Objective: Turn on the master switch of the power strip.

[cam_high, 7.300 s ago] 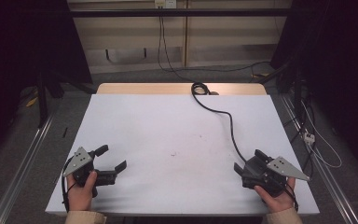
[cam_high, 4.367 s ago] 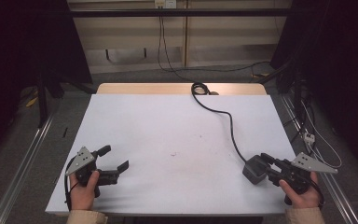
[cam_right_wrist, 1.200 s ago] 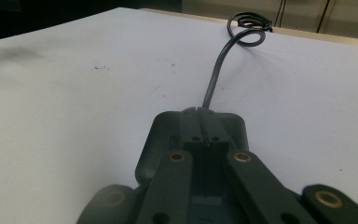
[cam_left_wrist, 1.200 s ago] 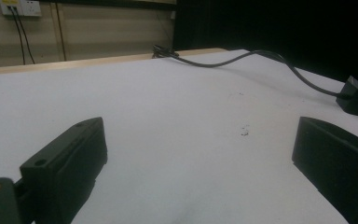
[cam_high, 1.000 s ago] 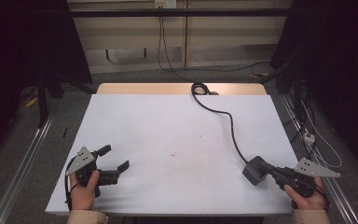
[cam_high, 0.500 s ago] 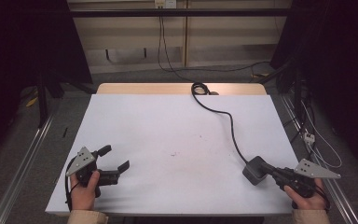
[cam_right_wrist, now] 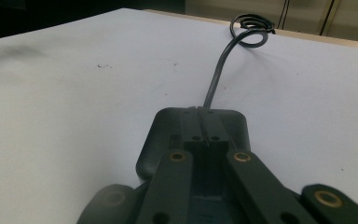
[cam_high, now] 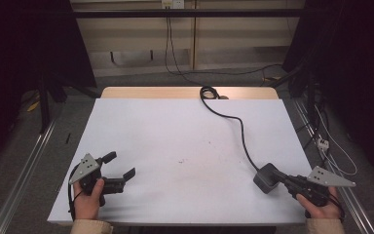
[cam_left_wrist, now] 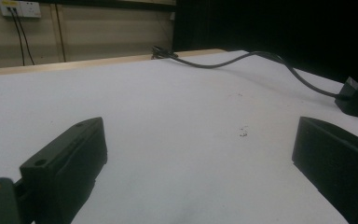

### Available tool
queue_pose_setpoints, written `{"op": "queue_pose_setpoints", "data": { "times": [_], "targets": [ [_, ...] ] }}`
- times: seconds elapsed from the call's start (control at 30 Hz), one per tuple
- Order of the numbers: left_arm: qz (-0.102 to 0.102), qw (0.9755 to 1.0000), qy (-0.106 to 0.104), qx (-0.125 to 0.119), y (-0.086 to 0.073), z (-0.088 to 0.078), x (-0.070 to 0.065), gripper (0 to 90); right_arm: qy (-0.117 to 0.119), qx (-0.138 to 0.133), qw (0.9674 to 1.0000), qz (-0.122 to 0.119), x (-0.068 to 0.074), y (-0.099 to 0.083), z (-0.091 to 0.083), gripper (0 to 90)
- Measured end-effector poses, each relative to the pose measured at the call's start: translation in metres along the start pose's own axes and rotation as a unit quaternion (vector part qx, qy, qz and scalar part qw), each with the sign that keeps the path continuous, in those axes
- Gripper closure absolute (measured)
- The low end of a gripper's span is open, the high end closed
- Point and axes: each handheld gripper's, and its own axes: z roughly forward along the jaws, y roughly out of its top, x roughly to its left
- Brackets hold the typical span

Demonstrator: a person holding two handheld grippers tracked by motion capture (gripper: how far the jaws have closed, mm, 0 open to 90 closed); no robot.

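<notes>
The right gripper (cam_high: 281, 178) is seen with its black jaws drawn together over the dark grey rounded plastic adapter block (cam_high: 266, 177), near the right front edge of the white table (cam_high: 175, 136). A black cable (cam_high: 233, 126) runs from it to the far edge. The left gripper (cam_high: 121, 167) is held spread wide, gripping nothing, at the front left.

No legible text, label, brand, no. or sign can be read anywhere, incl. on the worktop (cam_high: 175, 141).
</notes>
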Motion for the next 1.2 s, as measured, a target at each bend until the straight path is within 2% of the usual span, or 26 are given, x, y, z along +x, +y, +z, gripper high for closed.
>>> {"op": "queue_pose_setpoints", "data": {
  "times": [1.2],
  "targets": [
    [0.000, 1.0000, 0.000, -0.003, -0.0004, -0.0001, -0.0003, 2.8, 0.001, 0.006, 0.9999, 0.009, -0.0008, 0.0002, 0.0003, 90.0]
  ]
}}
